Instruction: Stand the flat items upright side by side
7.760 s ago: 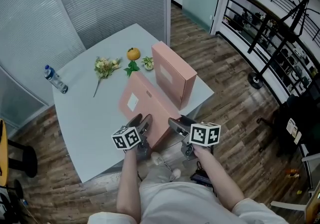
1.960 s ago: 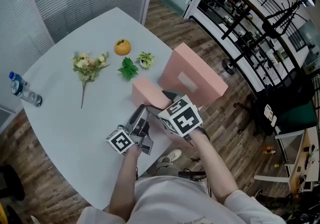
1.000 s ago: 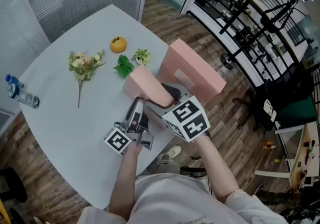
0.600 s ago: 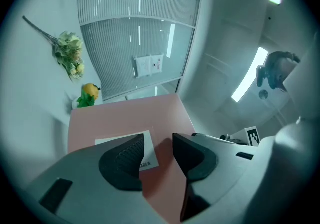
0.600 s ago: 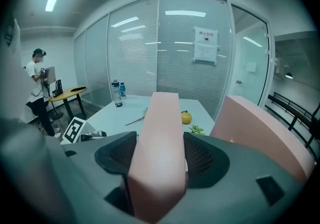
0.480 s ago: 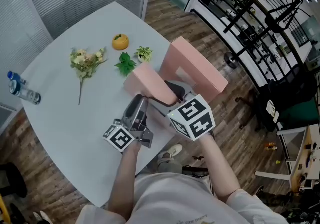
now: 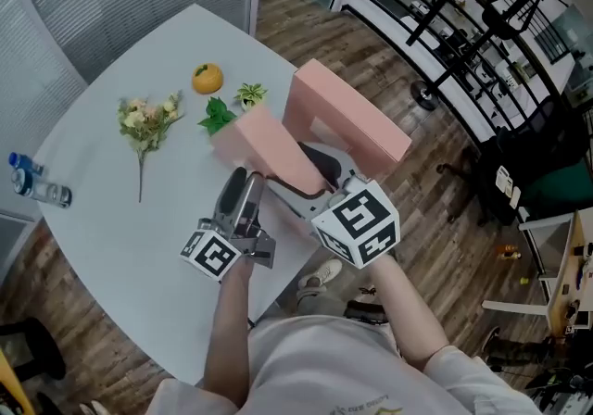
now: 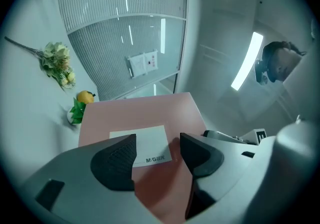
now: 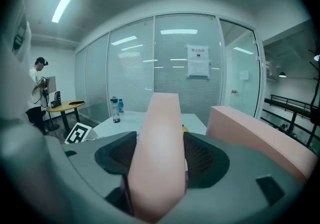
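Standing the second item is in hand: the right gripper (image 7: pixel 313 172) clamps the nearer pink box (image 7: pixel 264 144), raised on edge on the table (image 7: pixel 111 219) near the standing box (image 7: pixel 347 117), while the left gripper (image 8: pixel 157 155) (jaws just opened wide, pinching nothing) faces its labelled side, so next it probably needs squaring up alongside.

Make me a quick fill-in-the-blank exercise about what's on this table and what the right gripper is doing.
1. The right hand-held gripper is shut on the edge of a ____ box.
2. The other box stands ____ on the table.
3. The round fruit by the green leaves is ____ in colour.
Missing words: pink; upright; orange.
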Demonstrator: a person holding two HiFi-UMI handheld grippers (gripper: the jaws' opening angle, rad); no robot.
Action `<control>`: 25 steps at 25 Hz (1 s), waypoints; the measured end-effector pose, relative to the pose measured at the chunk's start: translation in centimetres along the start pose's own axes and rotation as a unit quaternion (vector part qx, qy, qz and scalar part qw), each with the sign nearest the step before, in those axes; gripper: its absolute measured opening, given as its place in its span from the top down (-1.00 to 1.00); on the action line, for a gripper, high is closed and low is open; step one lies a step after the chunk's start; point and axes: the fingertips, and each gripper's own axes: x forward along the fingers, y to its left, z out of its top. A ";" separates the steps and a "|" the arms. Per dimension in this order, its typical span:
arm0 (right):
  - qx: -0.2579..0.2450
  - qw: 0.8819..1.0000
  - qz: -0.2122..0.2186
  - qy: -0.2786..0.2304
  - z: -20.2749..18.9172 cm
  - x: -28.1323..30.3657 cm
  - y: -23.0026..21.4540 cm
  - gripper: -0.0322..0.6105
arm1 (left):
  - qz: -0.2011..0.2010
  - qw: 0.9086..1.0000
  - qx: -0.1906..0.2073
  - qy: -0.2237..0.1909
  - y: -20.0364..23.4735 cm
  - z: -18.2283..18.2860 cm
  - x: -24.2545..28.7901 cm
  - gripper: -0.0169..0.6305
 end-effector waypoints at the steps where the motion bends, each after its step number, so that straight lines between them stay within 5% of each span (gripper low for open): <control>1: -0.001 1.000 0.000 -0.012 0.2 -0.2 0.0 -0.06 | -0.003 1.000 0.000 -0.003 -0.2 0.2 0.0 0.14; 13: -0.006 0.997 -0.012 -0.082 0.6 -1.8 0.2 -0.06 | -0.014 1.000 0.006 -0.011 -1.3 0.6 0.1 0.14; 25: -0.016 0.981 -0.014 -0.193 -0.1 -4.2 0.1 -0.06 | -0.026 0.999 0.029 -0.005 -2.4 0.2 0.7 0.15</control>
